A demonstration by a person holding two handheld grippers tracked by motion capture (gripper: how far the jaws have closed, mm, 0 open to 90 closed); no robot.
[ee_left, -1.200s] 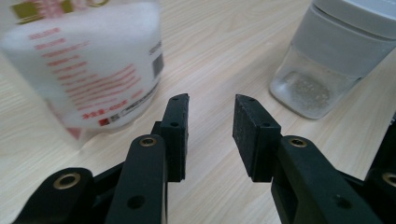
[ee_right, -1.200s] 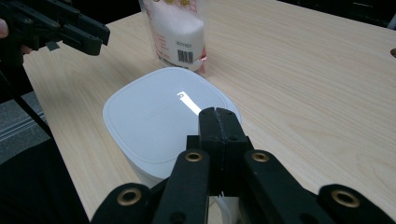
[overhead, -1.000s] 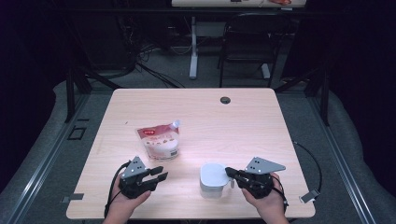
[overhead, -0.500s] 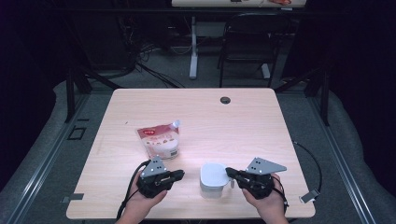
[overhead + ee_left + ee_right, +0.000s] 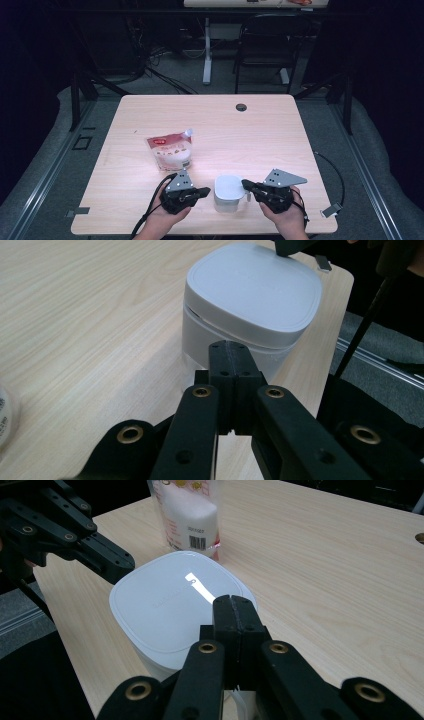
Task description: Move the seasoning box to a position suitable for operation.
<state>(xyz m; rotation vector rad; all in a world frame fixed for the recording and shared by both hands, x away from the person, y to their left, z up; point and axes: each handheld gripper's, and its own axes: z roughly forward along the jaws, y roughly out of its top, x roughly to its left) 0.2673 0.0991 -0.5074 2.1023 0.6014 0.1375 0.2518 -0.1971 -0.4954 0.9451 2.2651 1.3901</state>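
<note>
A: Start from the high view. What sits on the bench (image 5: 280, 130)?

B: A white lidded container (image 5: 228, 192) stands near the 6 o'clock edge, between the 2 tongs. The left tongs (image 5: 204, 191) lie at its 9 o'clock side, tips just beside its wall. The right tongs (image 5: 245, 185) come in from 3 o'clock, tips at the container's upper edge. A pouch (image 5: 171, 150) with a red top lies flat at about 10 o'clock from the container, apart from it. A small dark grommet (image 5: 241, 107) sits toward the 12 o'clock edge of the bench.

A: And the left gripper view?

B: The left tongs (image 5: 230, 351) have their jaws pressed together, nothing between them. The container (image 5: 252, 302) stands straight ahead at 12 o'clock, lid on, its wall just past the tips; I cannot tell whether they touch. The tip of the right tongs (image 5: 290, 247) rests at the lid's far edge, about 1 o'clock.

A: The right gripper view?

B: The right tongs (image 5: 234, 605) are closed too, gripping nothing, their tips over the near rim of the container (image 5: 165, 607). The pouch (image 5: 187, 512) lies beyond it at 12 o'clock, barcode facing up. The left tongs (image 5: 120, 566) reach in from 10 o'clock, tips at the lid's far left corner.
</note>
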